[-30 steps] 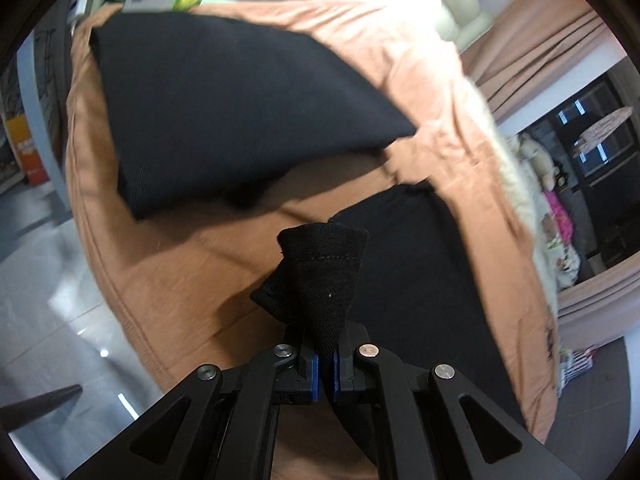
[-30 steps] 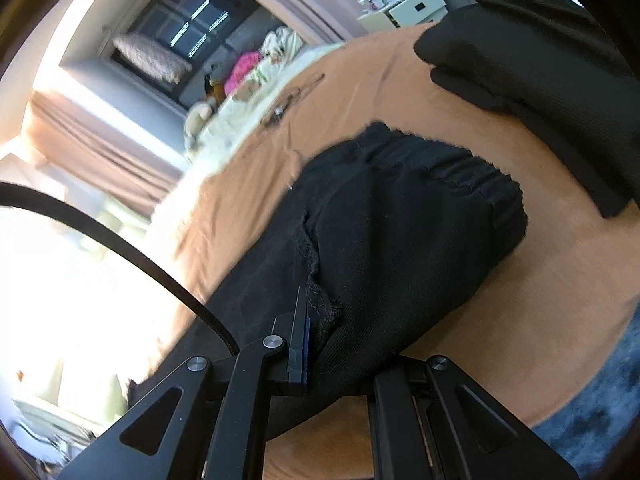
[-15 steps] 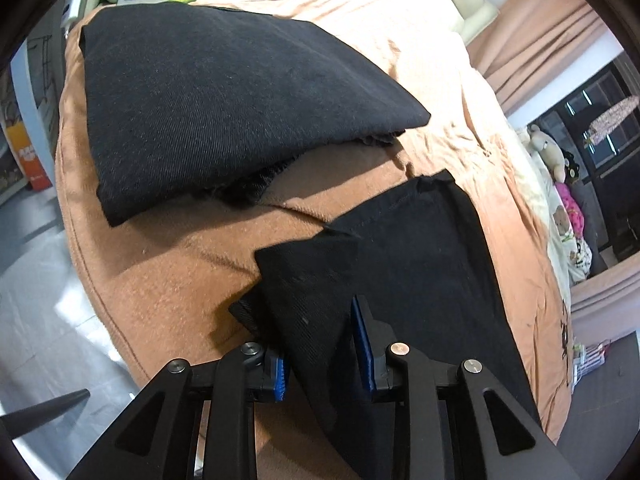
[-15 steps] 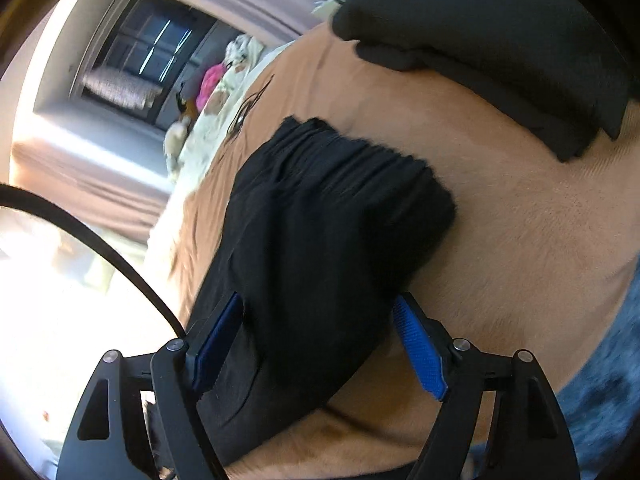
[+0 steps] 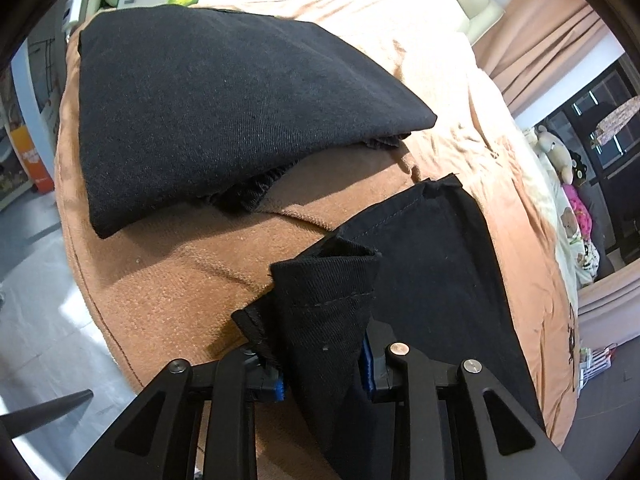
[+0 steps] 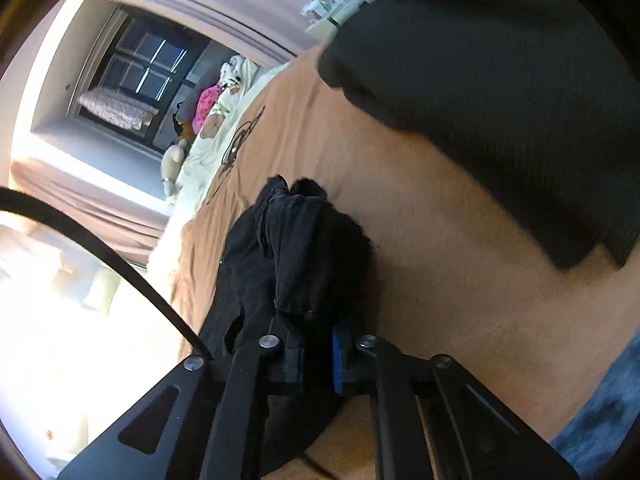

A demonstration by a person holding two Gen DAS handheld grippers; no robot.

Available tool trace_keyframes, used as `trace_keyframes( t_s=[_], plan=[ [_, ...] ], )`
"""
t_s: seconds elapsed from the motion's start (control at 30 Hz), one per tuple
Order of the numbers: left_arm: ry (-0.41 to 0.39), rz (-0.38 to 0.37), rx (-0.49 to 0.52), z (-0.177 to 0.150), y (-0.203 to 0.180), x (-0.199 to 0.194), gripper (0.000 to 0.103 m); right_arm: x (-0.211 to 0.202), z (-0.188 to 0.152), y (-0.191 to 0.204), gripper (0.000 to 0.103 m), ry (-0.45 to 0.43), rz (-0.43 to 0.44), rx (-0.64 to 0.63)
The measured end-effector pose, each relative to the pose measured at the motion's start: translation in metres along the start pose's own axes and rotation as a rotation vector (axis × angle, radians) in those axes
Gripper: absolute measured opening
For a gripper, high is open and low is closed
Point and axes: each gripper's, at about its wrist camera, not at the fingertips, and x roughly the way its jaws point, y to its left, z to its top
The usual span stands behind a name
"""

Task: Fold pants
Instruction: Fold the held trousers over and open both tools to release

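Pants (image 5: 432, 264) lie on brown blanket (image 5: 168, 280), hem end between your left gripper (image 5: 324, 364) fingers, waistband end in your right gripper (image 6: 316, 356). Half second back both sets of fingers stood apart around flat cloth; now left jaws closing on bunched hem fold, right clamped tight on gathered waistband. Folded black stack (image 5: 224, 112) beyond left fingertips, unmoved.

The black pants (image 5: 432, 280) are matt twill cloth with stitched hems, the folded pile (image 5: 224, 108) the same weave, lying on a nubbly tan blanket (image 5: 168, 292) beside matt black plastic gripper arms.
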Motion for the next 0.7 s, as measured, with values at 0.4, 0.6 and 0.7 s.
trace_keyframes(
  t_s=[0.4, 0.6, 0.7],
  plan=[
    [0.011, 0.106, 0.122, 0.003, -0.011, -0.013, 0.036, -0.008, -0.054, -0.003, 0.024, 0.027, -0.193, 0.027],
    [-0.039, 0.166, 0.217, -0.001, -0.014, -0.040, 0.055, -0.042, -0.074, 0.027, 0.057, -0.054, -0.206, -0.114],
    [-0.055, 0.158, 0.247, 0.001, -0.023, -0.048, 0.055, -0.044, -0.081, 0.056, 0.057, -0.057, -0.213, -0.221]
  ],
)
